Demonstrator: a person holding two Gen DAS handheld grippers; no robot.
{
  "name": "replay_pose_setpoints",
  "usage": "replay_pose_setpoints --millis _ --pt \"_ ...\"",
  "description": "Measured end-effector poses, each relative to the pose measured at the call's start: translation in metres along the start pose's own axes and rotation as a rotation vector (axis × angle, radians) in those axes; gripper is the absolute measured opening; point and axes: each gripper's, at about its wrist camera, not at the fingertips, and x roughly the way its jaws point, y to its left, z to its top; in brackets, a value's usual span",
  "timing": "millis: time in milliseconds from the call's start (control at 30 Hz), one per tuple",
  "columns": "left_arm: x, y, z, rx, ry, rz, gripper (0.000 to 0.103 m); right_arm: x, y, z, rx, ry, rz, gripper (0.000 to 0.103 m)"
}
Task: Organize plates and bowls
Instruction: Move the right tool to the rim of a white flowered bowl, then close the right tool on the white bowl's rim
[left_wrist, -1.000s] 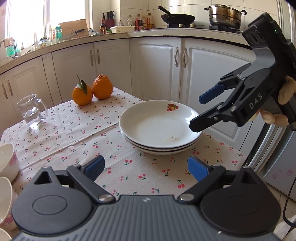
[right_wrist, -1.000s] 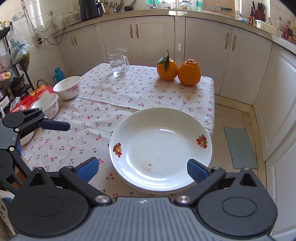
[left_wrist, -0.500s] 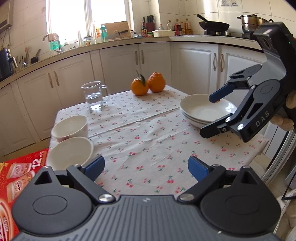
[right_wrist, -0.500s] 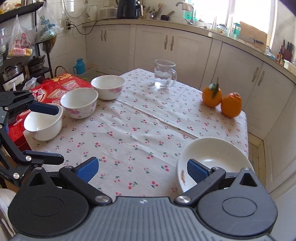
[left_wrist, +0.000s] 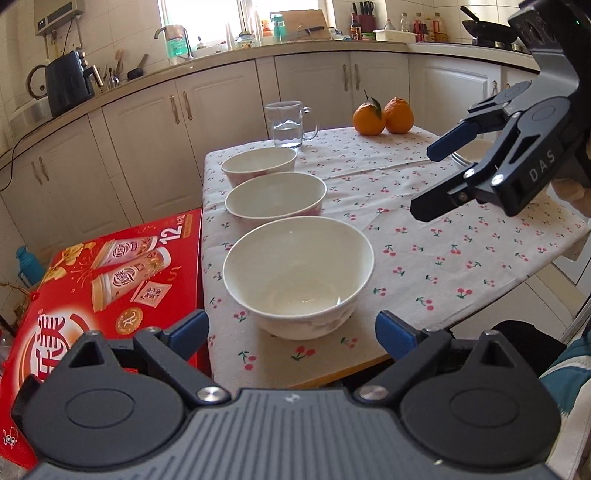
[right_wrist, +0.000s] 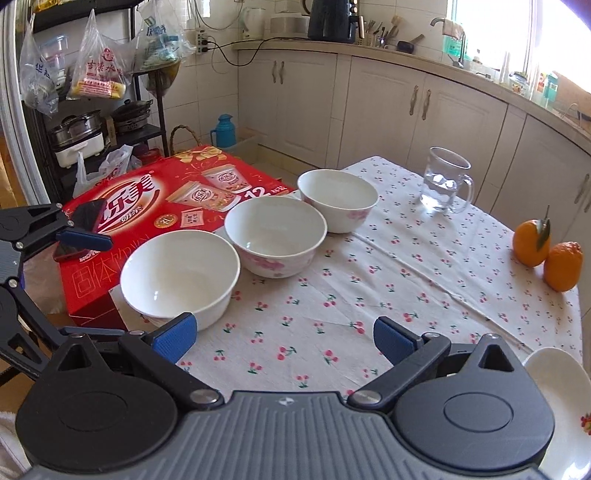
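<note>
Left gripper (left_wrist: 291, 334) fingers spread wide and empty, the nearest bowl (left_wrist: 297, 275) just ahead between them; right gripper (right_wrist: 282, 338) likewise agape. Beyond, three bowls stand unstacked; plates (right_wrist: 561, 402) appear already piled

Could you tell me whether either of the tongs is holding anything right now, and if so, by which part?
Nothing is held. The left tongs are open in front of the nearest bowl, not touching it, and the right tongs are open over the tablecloth.

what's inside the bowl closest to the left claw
Nothing: the nearest bowl shows only a bare white interior. Its underside on the cherry tablecloth is hidden.
</note>
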Motion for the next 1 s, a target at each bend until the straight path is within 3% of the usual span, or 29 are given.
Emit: replay_pose_setpoints --millis 367,633,900,1000 --pt "0.025 0.01 -0.004 -0.022 0.001 -0.076 0.096 0.042 0.028 0.025 -0.028 0.037 0.096 0.101" --pt "0.029 0.015 -0.001 -0.023 -0.007 -0.116 0.09 0.07 0.029 0.03 -0.005 0.09 0.166 0.085" --pt "0.031 0.017 0.003 -0.021 -0.009 -0.132 0.085 0.083 0.028 0.029 0.015 0.123 0.234 0.062" --pt "0.031 0.017 0.004 -0.022 -0.009 -0.132 0.085 0.082 0.029 0.03 0.008 0.122 0.244 0.061"
